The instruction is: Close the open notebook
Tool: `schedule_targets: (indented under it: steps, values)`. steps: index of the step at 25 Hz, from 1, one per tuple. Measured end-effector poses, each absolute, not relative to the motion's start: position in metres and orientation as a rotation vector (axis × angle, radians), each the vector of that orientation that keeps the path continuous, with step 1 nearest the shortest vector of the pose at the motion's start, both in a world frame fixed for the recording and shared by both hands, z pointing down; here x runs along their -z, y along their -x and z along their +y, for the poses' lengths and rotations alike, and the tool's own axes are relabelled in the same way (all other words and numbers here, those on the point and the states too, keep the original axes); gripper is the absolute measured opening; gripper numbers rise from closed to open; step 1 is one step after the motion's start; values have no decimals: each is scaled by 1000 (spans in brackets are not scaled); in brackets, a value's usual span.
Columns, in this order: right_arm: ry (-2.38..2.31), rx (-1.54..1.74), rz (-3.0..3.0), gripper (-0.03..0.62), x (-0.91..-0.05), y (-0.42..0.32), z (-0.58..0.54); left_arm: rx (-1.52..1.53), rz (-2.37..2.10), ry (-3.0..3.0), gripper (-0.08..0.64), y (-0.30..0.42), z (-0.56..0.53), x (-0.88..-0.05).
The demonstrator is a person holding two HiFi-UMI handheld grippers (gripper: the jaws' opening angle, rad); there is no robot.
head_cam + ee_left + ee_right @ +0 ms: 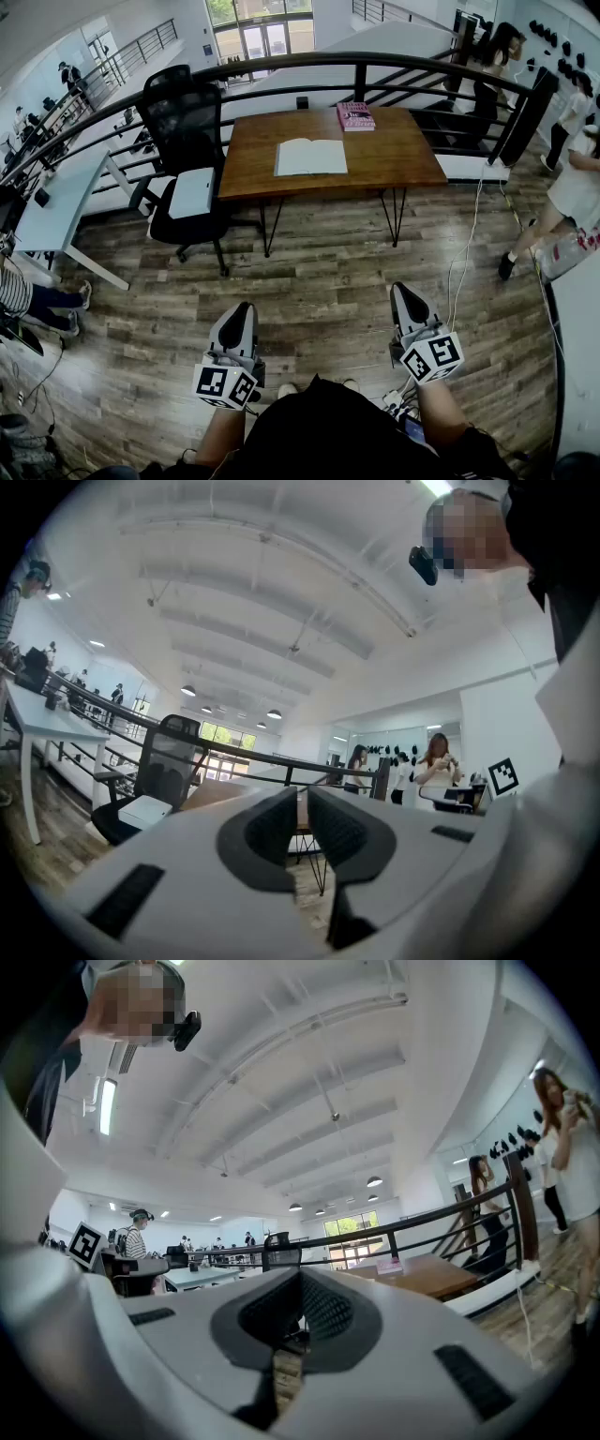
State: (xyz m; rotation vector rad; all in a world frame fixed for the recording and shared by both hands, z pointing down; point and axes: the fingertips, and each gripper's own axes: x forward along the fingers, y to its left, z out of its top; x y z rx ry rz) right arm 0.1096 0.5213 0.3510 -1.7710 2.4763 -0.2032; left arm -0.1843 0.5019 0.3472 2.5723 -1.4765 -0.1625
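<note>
An open notebook (310, 157) with white pages lies flat on the middle of a brown wooden table (403, 159) far ahead of me. My left gripper (242, 319) and right gripper (402, 298) hang low in front of my body, a long way short of the table, both shut with nothing held. In the left gripper view the left gripper (302, 808) points level toward the table edge (211, 794). From the right gripper view, the right gripper (300, 1293) has the table (431, 1274) off to its right. The notebook does not show in either gripper view.
A pink book (355, 116) lies at the table's far edge. A black office chair (185, 159) with a white item on its seat stands left of the table. A dark curved railing (356, 66) runs behind. White desk (56, 211) at left. People stand at right (572, 187). Wood floor lies between.
</note>
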Motion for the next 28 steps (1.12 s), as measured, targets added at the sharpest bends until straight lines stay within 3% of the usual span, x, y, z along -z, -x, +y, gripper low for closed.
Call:
schedule_targets:
  steps: [17,22,24,26,28]
  values:
    - [1713,232,2410,3,-345,-140,526,164,-1505,-2563,43,154,511,-343]
    - [1664,190,2442,155,-338,-156,537,173,-1580,-2549,47,141,517,-339]
    - [1633,187,2450,285,-336,-163,539,183,-1604,-2544,144,133,520,-336]
    - [1616,177,2451,343,-334,-169,537,188,-1618,-2542,247,125,521,-336]
    - [1621,168,2445,387,-333,-173,535,186,-1630,-2533,295,119,522,-337]
